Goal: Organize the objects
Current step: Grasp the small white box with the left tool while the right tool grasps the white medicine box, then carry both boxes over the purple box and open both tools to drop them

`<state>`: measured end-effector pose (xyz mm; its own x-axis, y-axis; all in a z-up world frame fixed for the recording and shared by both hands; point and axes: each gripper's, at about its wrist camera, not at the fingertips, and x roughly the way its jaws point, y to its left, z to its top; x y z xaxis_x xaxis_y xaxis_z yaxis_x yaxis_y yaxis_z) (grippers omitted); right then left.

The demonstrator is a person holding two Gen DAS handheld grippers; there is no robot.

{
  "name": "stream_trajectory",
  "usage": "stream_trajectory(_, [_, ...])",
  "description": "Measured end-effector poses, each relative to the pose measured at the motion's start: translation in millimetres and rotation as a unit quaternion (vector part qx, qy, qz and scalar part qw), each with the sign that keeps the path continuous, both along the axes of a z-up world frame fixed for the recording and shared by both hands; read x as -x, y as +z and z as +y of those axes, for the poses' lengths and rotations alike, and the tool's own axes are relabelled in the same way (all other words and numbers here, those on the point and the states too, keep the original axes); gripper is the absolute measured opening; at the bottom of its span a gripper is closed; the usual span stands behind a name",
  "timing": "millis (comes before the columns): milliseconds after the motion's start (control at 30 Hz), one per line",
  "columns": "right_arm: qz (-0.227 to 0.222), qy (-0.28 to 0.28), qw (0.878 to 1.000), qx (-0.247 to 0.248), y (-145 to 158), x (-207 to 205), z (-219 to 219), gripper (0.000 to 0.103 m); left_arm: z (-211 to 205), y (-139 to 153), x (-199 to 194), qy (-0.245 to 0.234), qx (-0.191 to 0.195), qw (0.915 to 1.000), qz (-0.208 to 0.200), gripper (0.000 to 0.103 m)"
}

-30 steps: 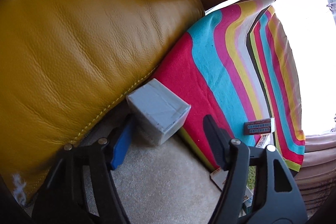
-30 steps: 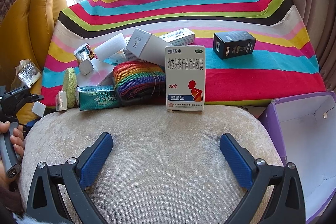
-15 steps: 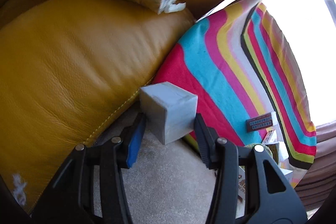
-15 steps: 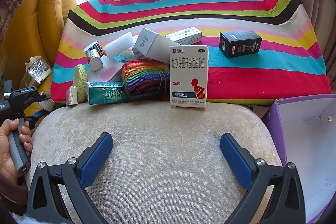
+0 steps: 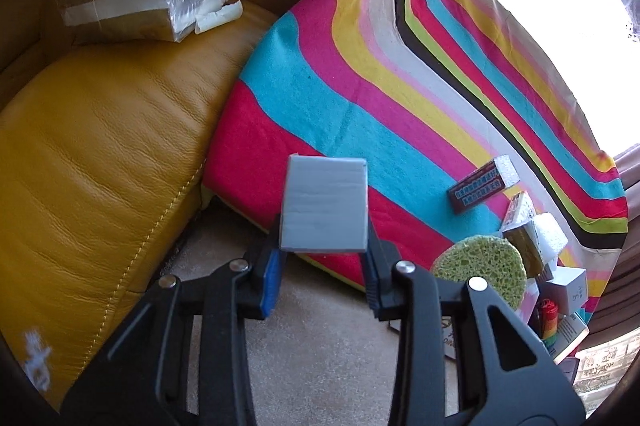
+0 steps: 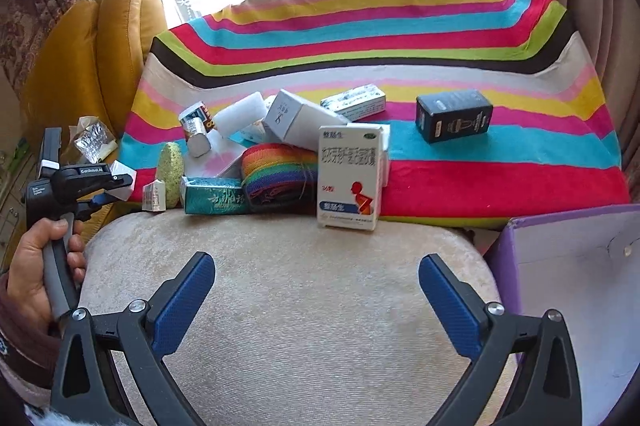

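Between left gripper [image 5: 323, 266] fingers, one grey box [image 5: 324, 203]; right gripper [image 6: 316, 300] wide apart

The yellow sofa [image 5: 100, 154] looks like smooth, shiny leather. The striped blanket [image 5: 360, 98] is soft, fuzzy cloth (not shiny at all). The green sponge [image 5: 480, 272] looks rough and holey.

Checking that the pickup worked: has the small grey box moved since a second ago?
Yes. The grey box has left the crevice beside the yellow leather cushion; the left tongs have shut on it and lifted it up before the striped blanket.
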<state>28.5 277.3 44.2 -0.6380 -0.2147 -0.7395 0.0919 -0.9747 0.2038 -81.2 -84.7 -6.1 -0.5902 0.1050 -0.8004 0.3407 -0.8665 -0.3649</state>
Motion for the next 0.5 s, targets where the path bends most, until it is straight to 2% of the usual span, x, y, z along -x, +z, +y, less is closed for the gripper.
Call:
stream_trajectory(167, [0.004, -0.014, 1.000, 0.018, 5.3, 10.3, 16.5, 0.103, 14.5, 18.6, -7.5, -0.022, 0.023, 0.9979, 0.056, 0.038])
stream_trajectory(233, [0.000, -0.015, 1.000, 0.010, 4.5, 17.3, 16.3, 0.100, 23.0, 28.0, -14.8, -0.034, 0.029, 0.9958, 0.080, 0.038])
stream_trajectory(500, [-0.036, -0.018, 0.999, -0.023, -6.4, 55.9, 5.3, 0.079, 64.8, 49.4, -54.2, -0.089, 0.039, 0.9846, 0.145, 0.038])
